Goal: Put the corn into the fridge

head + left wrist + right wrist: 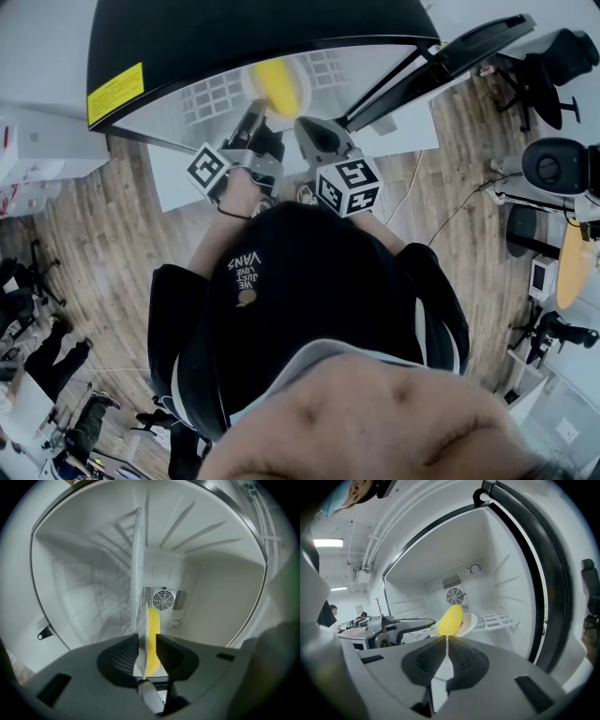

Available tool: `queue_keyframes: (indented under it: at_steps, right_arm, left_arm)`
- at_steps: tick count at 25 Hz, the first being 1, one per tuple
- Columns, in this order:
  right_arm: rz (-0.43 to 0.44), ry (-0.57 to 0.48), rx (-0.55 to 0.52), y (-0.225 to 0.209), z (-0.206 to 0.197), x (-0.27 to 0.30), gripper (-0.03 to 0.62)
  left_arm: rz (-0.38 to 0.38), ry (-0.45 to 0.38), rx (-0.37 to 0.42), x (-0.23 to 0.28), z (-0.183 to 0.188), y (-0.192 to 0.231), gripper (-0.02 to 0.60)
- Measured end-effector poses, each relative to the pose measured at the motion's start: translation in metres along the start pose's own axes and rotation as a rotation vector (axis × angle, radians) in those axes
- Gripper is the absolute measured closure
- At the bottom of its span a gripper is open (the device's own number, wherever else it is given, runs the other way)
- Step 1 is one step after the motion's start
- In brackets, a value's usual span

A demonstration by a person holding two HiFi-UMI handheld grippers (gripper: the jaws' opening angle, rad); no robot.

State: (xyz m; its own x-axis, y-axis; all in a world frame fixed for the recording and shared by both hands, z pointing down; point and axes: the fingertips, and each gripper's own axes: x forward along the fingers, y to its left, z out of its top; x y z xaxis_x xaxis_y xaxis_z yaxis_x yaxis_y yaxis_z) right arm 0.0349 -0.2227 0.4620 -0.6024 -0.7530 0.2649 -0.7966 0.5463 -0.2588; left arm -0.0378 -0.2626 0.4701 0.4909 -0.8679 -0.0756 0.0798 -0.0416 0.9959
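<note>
We hold the corn (pixel 450 619) on its plate (pixel 471 620) inside the fridge (pixel 511 573). The left gripper (pixel 146 638) clamps the plate, and the right gripper (pixel 447 639) is closed and empty. Likely left to do: set down, release.

Black cap (pixel 281 281) with white lettering, black jacket (pixel 427 291), white-trimmed sleeves (pixel 171 323)

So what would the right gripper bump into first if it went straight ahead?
Probably the corn on the white plate, just ahead of the right gripper; depth is hard to judge.
</note>
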Motion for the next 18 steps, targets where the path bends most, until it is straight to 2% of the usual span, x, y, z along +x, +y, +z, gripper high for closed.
queue_keyframes:
  at_steps: [18]
  right_arm:
    - [-0.004, 0.001, 0.005, -0.0063, 0.0021, 0.0077, 0.569]
  left_arm:
    - [-0.016, 0.002, 0.031, -0.0020, -0.0007, -0.0005, 0.488]
